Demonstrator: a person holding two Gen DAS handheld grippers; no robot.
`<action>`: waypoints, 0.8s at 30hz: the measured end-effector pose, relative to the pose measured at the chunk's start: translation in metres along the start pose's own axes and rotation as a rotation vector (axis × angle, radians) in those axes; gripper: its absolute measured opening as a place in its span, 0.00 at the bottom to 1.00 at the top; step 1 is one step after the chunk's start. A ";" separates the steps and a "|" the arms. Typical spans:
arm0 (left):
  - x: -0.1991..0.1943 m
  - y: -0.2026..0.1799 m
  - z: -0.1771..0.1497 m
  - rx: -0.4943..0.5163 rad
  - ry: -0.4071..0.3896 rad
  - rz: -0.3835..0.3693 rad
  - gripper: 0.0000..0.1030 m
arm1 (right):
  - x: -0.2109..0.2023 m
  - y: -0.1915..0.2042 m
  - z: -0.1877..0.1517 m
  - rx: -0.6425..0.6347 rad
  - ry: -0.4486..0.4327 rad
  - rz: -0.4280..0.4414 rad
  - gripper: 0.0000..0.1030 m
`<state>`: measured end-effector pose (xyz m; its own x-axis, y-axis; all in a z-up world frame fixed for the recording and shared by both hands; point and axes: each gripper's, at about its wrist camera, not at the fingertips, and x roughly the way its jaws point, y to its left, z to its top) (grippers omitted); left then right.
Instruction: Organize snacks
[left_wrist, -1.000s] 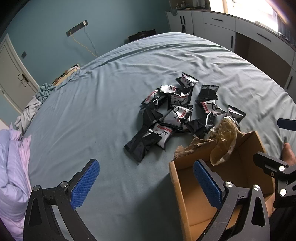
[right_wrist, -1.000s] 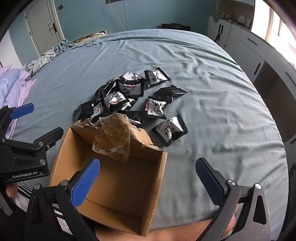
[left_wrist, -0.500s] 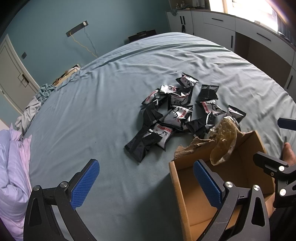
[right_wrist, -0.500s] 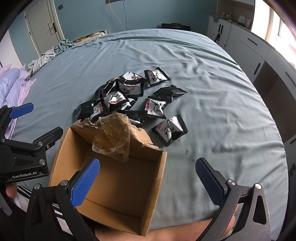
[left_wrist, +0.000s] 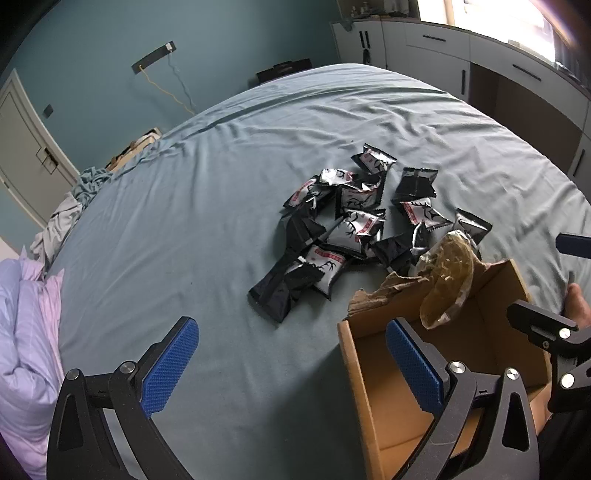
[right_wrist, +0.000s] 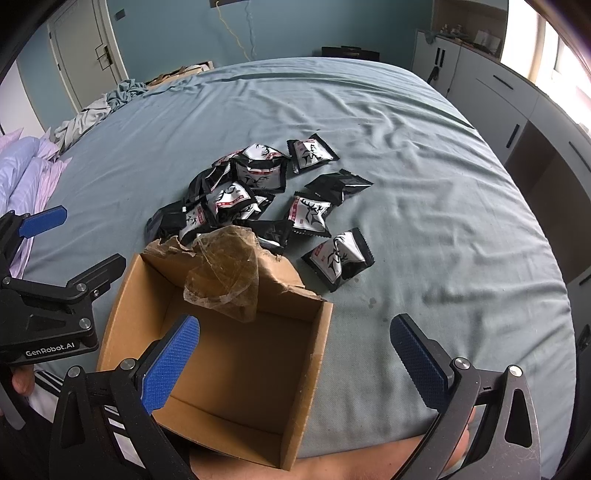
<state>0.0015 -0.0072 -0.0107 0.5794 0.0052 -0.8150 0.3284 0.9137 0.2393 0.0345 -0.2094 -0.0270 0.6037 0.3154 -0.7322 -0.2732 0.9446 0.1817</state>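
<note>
Several black and white snack packets (left_wrist: 351, 229) lie in a loose pile on the blue-grey bed; the pile also shows in the right wrist view (right_wrist: 258, 192). One packet (right_wrist: 338, 258) lies apart at the pile's near right. An open, empty cardboard box (right_wrist: 310, 354) with a torn flap and crumpled tape (right_wrist: 225, 273) stands at the near edge of the bed, also in the left wrist view (left_wrist: 354, 373). My left gripper (left_wrist: 291, 365) is open and empty, left of the box. My right gripper (right_wrist: 295, 362) is open and empty, above the box's right wall.
The bed sheet (left_wrist: 221, 184) is wrinkled. Lilac bedding (left_wrist: 26, 332) and crumpled clothes (right_wrist: 96, 107) lie at the left. White cabinets (right_wrist: 517, 110) stand to the right of the bed. A door (right_wrist: 77, 55) is at the back left.
</note>
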 end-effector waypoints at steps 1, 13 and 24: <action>0.000 0.000 0.000 0.000 0.000 0.000 1.00 | 0.000 0.000 0.000 0.001 0.000 0.000 1.00; 0.000 0.008 0.000 -0.032 -0.004 0.038 1.00 | -0.002 -0.027 0.010 0.099 0.039 0.055 1.00; 0.014 0.029 0.005 -0.138 0.049 0.034 1.00 | 0.045 -0.092 0.052 0.229 0.188 0.019 1.00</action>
<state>0.0224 0.0177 -0.0124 0.5505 0.0532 -0.8331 0.2015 0.9600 0.1945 0.1258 -0.2775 -0.0421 0.4450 0.3312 -0.8320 -0.0945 0.9413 0.3242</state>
